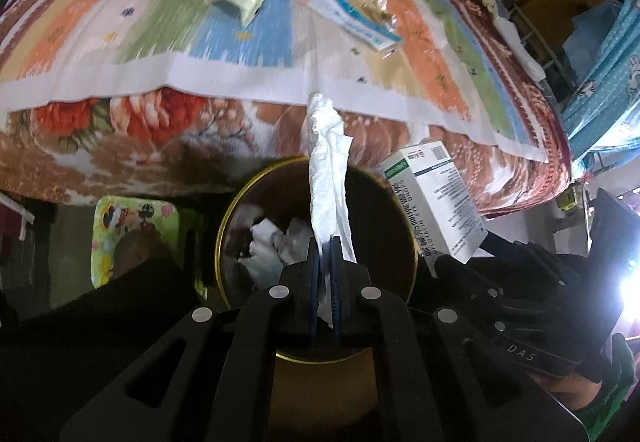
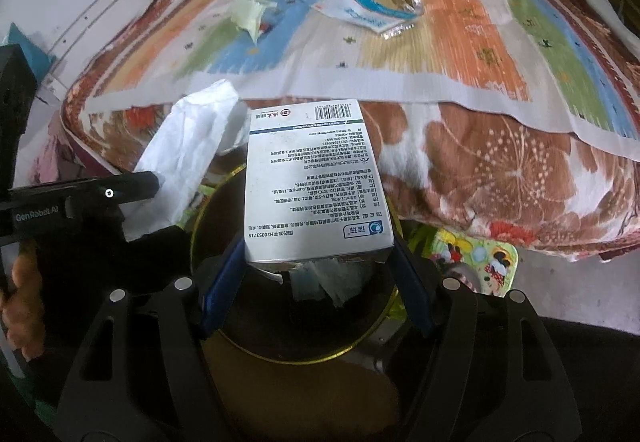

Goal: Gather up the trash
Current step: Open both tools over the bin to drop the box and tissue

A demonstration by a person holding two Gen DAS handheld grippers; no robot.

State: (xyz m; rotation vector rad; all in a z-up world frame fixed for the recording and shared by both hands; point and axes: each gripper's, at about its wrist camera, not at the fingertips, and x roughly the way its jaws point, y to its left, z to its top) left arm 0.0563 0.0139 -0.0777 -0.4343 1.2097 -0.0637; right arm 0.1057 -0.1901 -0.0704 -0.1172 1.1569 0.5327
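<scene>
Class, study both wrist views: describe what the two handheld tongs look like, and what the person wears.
Both tongs are black plastic with slotted linkage arms, round silver pivot pins and blue finger pads. The left tongs carry white "GenRobot.AI" lettering; the right tongs show "DAS". A green sleeve shows at the right hand.

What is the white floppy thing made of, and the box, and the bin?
Tissue: soft paper, matte; it looks crumpled and limp. Box: thin printed cardboard, slightly glossy, with sharp folded edges. Bin: unclear, maybe metal or plastic; dark wall with a shiny gold rim.
</scene>
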